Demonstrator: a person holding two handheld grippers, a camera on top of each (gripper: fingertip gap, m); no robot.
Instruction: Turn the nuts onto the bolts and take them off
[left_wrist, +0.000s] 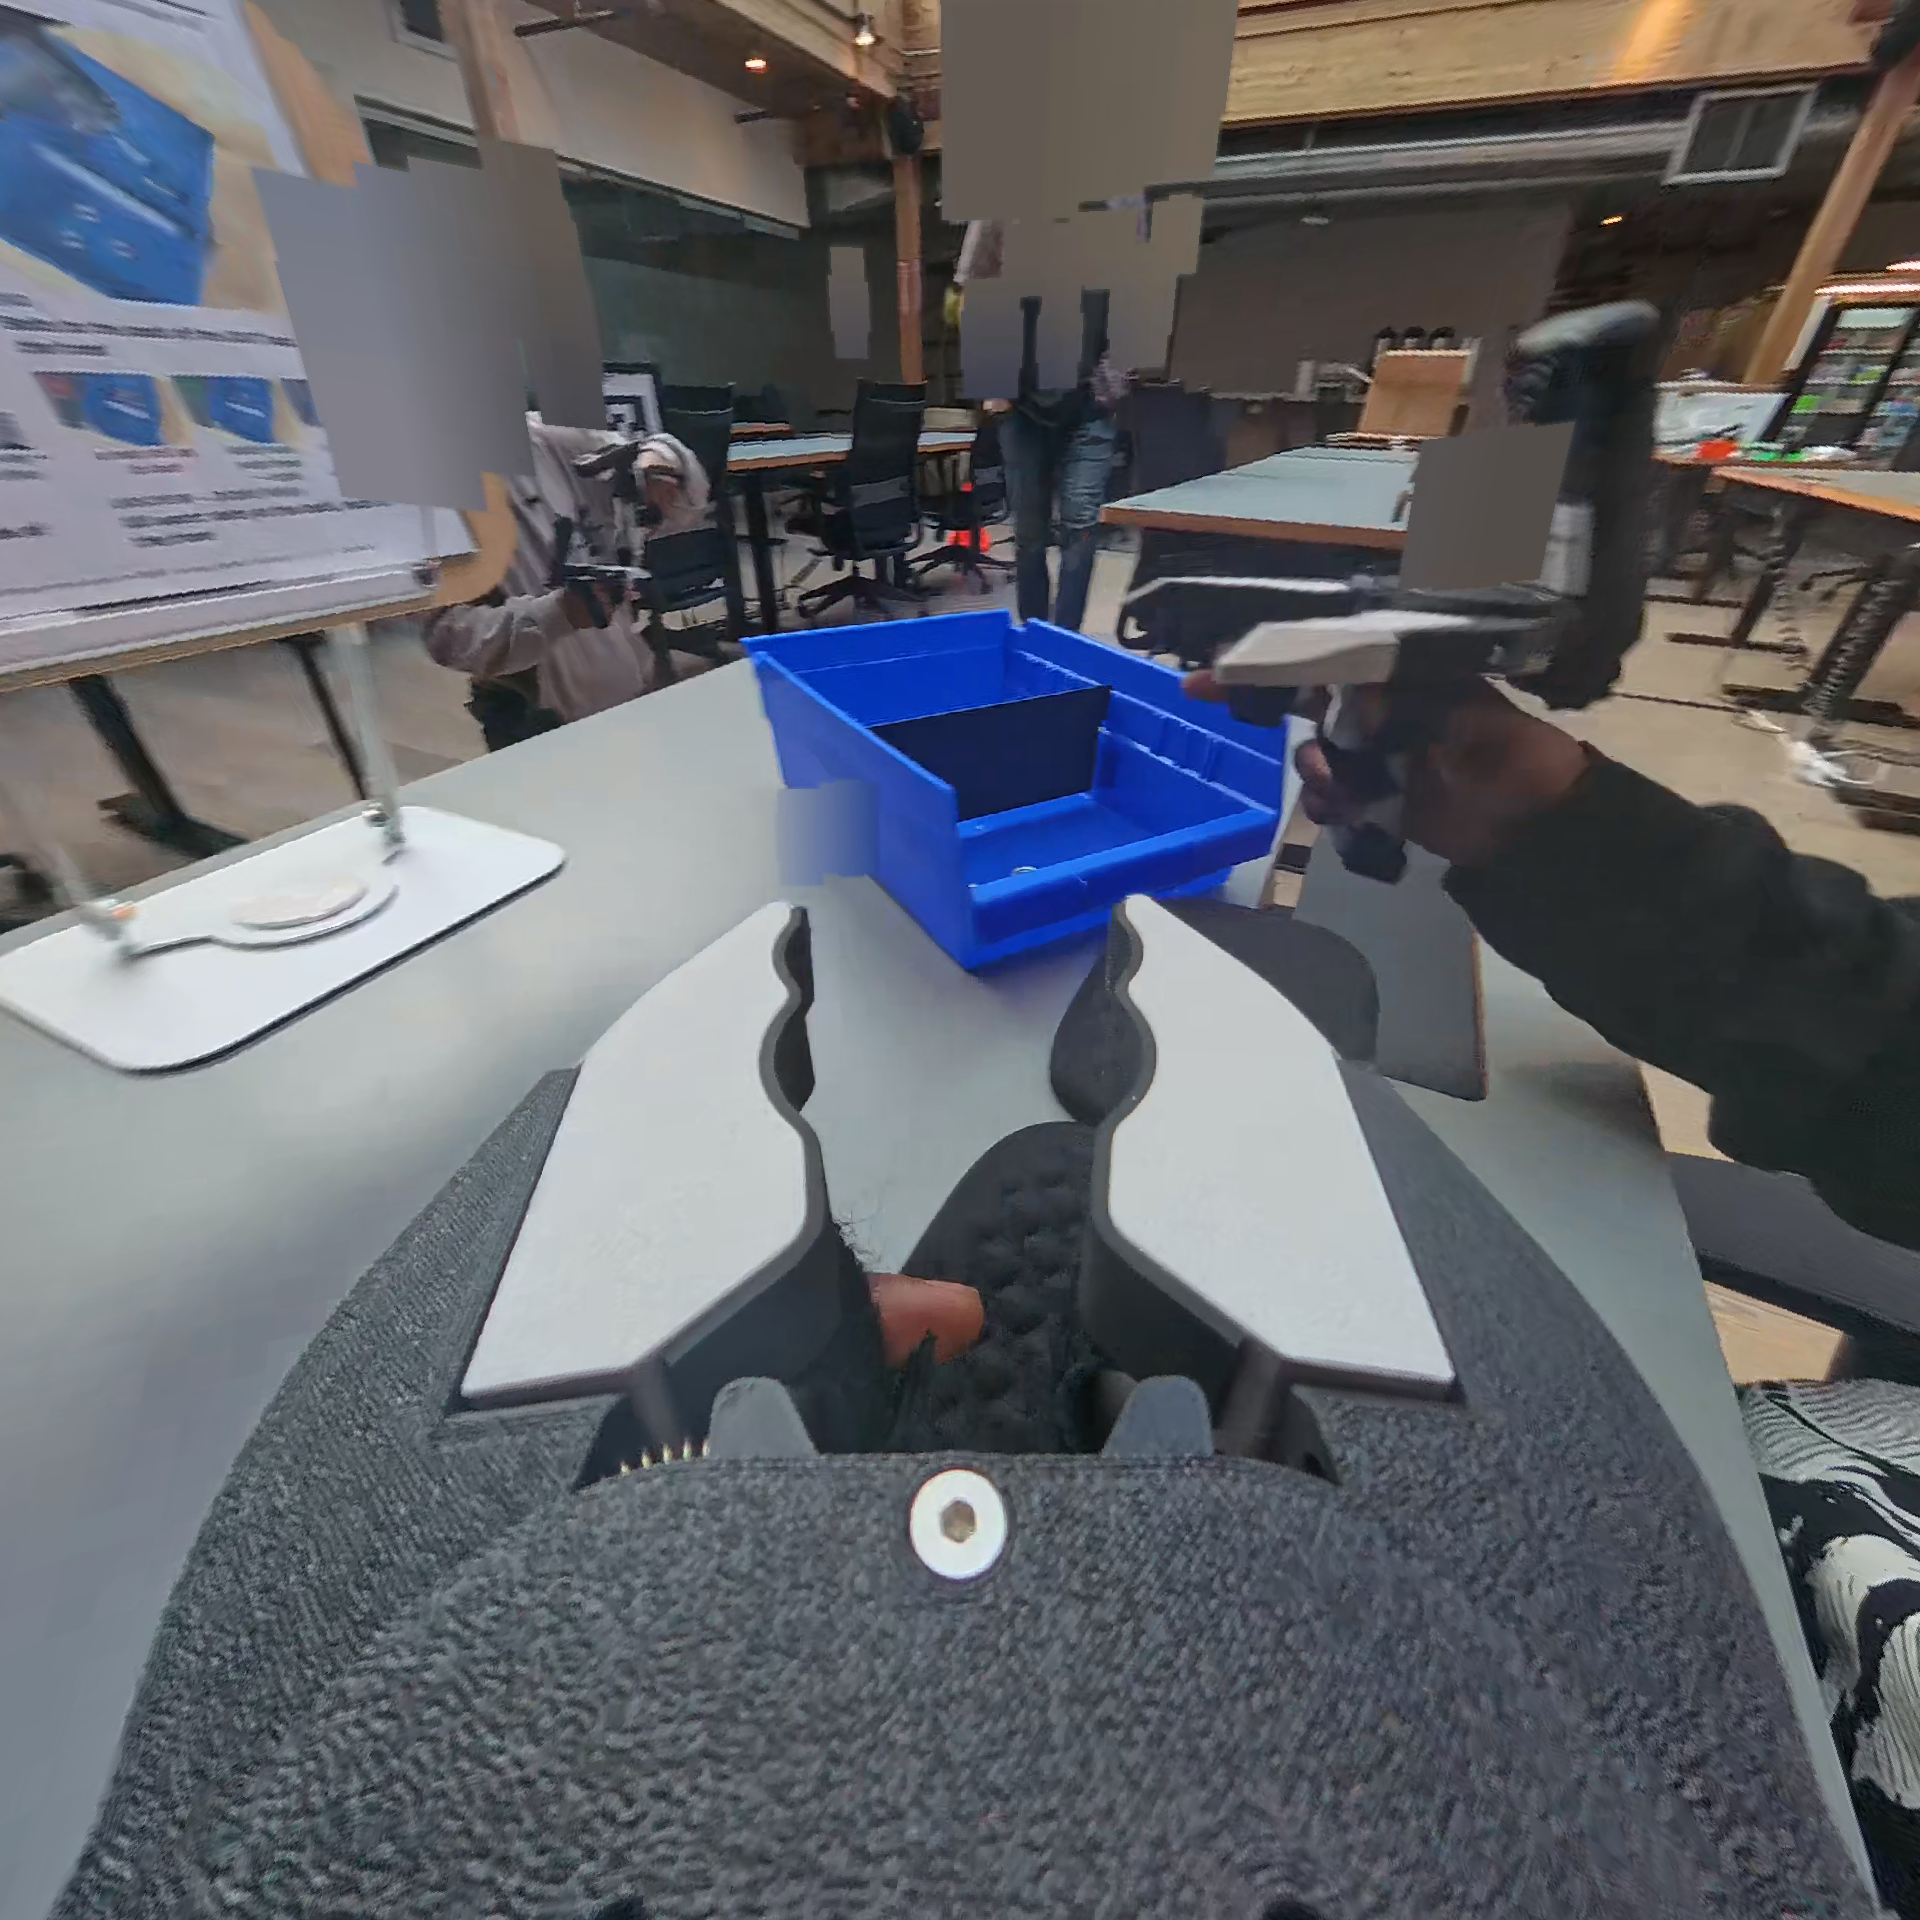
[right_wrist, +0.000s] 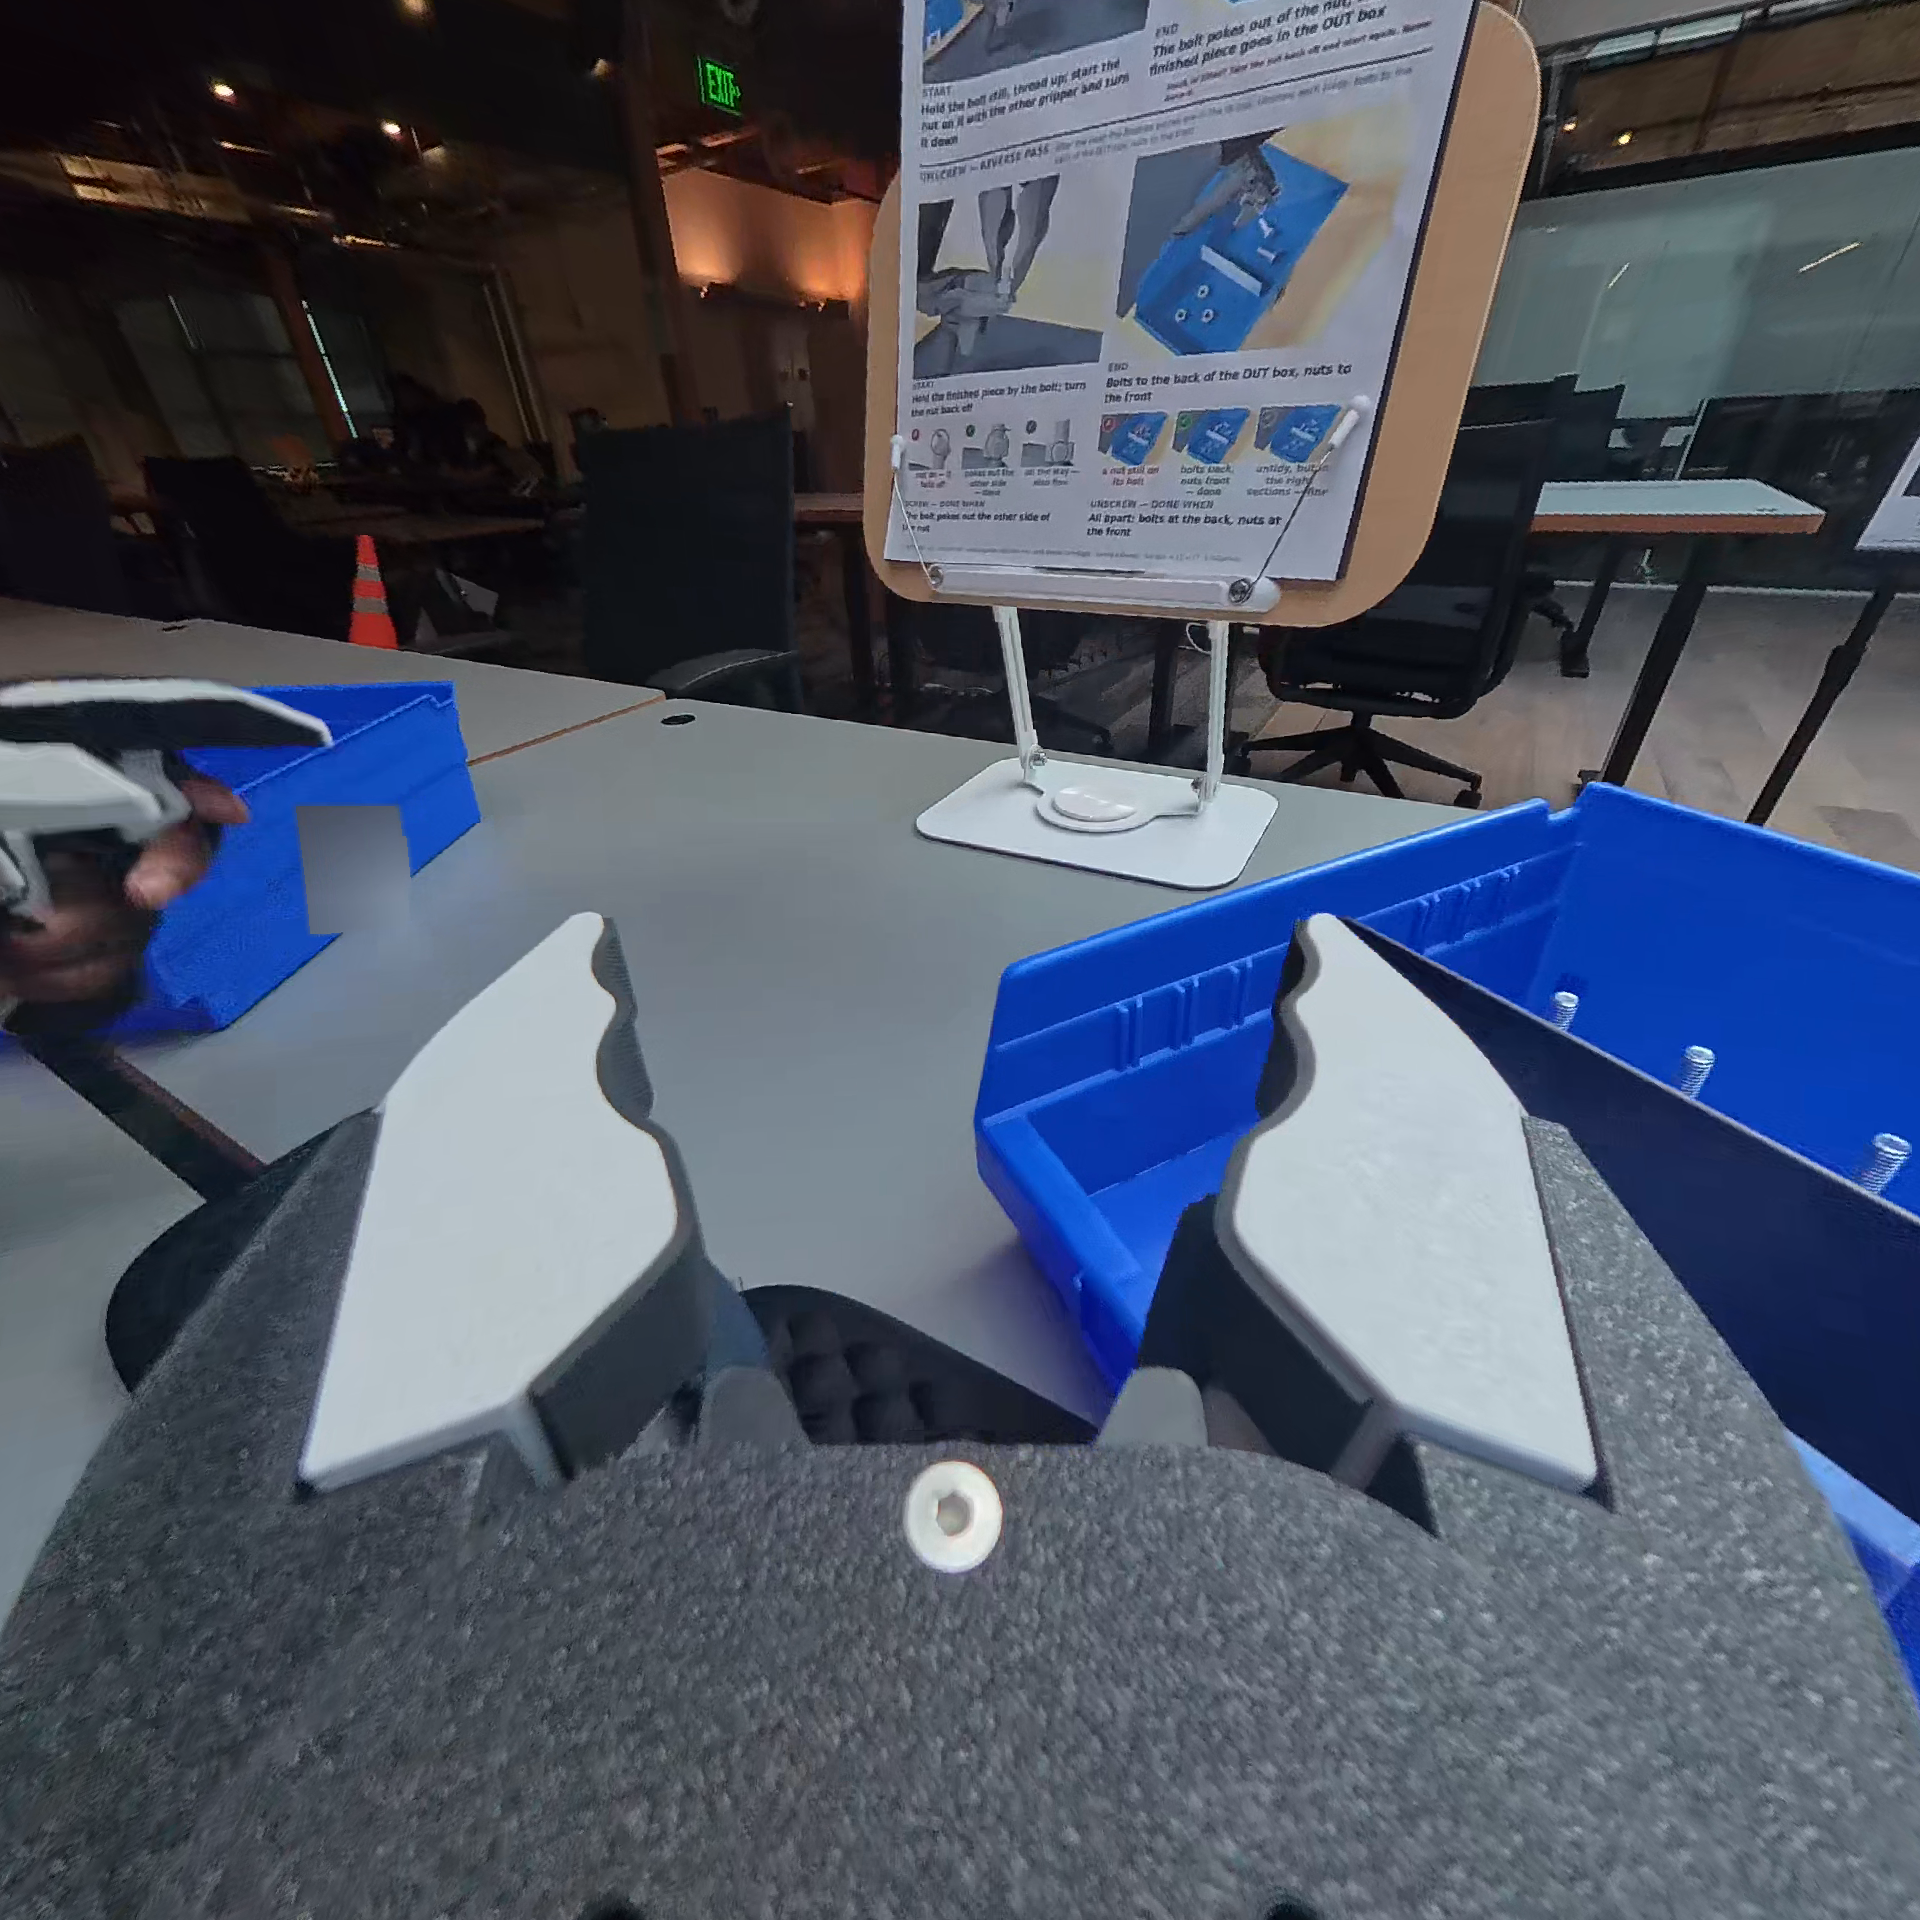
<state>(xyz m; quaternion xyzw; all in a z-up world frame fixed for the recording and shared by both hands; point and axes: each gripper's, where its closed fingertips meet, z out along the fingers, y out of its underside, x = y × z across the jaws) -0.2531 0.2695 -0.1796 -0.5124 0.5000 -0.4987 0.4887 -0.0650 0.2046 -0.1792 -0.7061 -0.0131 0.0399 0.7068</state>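
Observation:
My left gripper (left_wrist: 961, 935) is open and empty, held above the grey table (left_wrist: 644, 790). It points at a blue bin (left_wrist: 1039, 894) with a black divider (left_wrist: 997, 758). One small nut (left_wrist: 1023, 871) lies in that bin's front section. My right gripper (right_wrist: 956, 935) is open and empty. Its right finger (right_wrist: 1382, 1195) overlaps the front of a second blue bin (right_wrist: 1143, 1008). Three bolts (right_wrist: 1696, 1070) stand upright behind that bin's black divider (right_wrist: 1621, 1164). The right gripper also shows in the left wrist view (left_wrist: 1174, 636), held in a hand beside the first bin.
A white stand (right_wrist: 1101, 821) holds an instruction board (right_wrist: 1174, 312) at the table's far side; its base also shows in the left wrist view (left_wrist: 260, 935). The first bin (right_wrist: 343, 790) and my left gripper (right_wrist: 249, 769) show at left. Chairs, tables and people fill the background.

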